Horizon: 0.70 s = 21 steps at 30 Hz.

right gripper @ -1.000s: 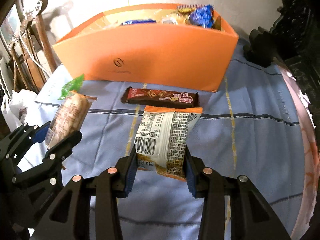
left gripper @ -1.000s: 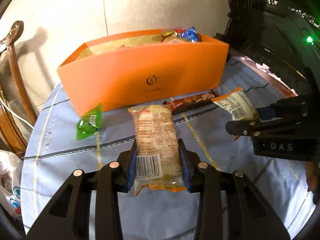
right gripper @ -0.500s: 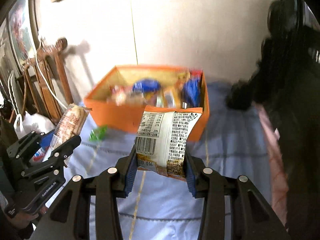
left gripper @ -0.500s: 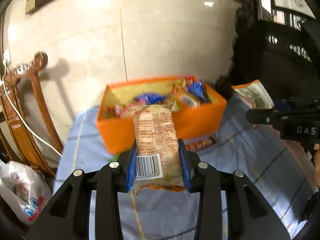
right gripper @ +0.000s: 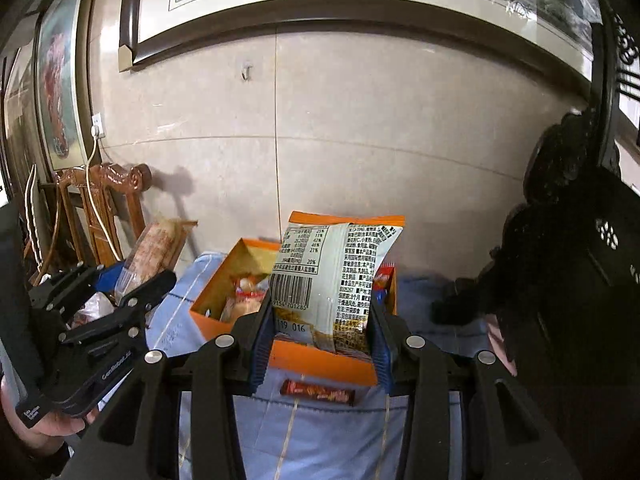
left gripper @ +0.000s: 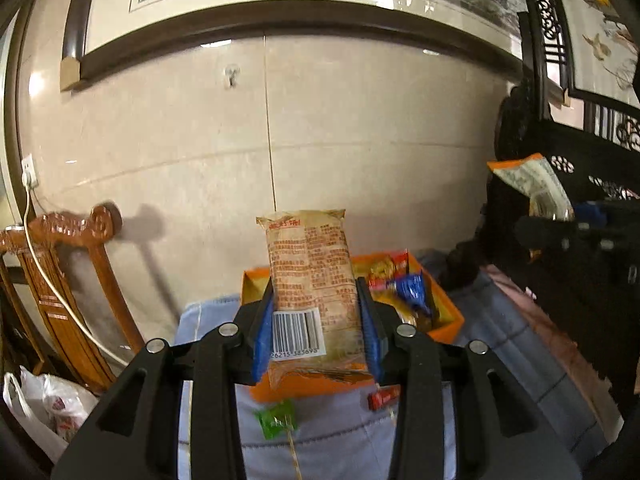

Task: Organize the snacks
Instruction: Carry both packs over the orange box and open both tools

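above the orange box (right gripper: 320, 364), 2 gripped snack packets

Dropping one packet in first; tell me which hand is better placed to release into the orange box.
Right, marginally. The right gripper holds its white packet over the orange box opening; the left gripper's tan packet hangs nearer the front wall.

Between the left gripper's (left gripper: 316, 336) fingers, "26215 383699" is read under the barcode of the tan packet (left gripper: 312, 280). On the white packet (right gripper: 336, 276) held in the right gripper (right gripper: 320, 340), "119 016" and "20%" are printed.
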Motion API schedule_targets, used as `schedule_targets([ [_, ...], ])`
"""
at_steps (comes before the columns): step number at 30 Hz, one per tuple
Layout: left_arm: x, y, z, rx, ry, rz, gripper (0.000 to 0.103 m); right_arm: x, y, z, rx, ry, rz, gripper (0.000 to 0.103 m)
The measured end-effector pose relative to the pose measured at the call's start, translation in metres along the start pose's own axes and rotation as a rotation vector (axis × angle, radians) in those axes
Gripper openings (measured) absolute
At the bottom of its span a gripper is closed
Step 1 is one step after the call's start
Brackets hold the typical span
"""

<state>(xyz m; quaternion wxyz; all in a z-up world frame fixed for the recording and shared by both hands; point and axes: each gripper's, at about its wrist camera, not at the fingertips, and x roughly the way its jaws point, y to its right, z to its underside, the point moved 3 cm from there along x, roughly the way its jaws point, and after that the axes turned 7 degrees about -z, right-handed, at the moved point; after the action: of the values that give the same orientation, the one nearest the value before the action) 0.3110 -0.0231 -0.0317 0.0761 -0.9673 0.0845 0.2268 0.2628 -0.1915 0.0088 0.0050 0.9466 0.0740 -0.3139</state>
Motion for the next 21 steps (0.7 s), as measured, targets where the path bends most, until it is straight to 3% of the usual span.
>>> schedule_targets([
  [9,0.016,0.001,-0.052,0.017,0.044,-0.018,0.036,0.012,0.002,-0.028,-0.011,0.010,0.009,0.042],
  [21,0.075,0.012,-0.052,0.034,-0.004,-0.049,0.036,0.068,0.020,-0.039,0.000,-0.040,0.015,0.042],
])
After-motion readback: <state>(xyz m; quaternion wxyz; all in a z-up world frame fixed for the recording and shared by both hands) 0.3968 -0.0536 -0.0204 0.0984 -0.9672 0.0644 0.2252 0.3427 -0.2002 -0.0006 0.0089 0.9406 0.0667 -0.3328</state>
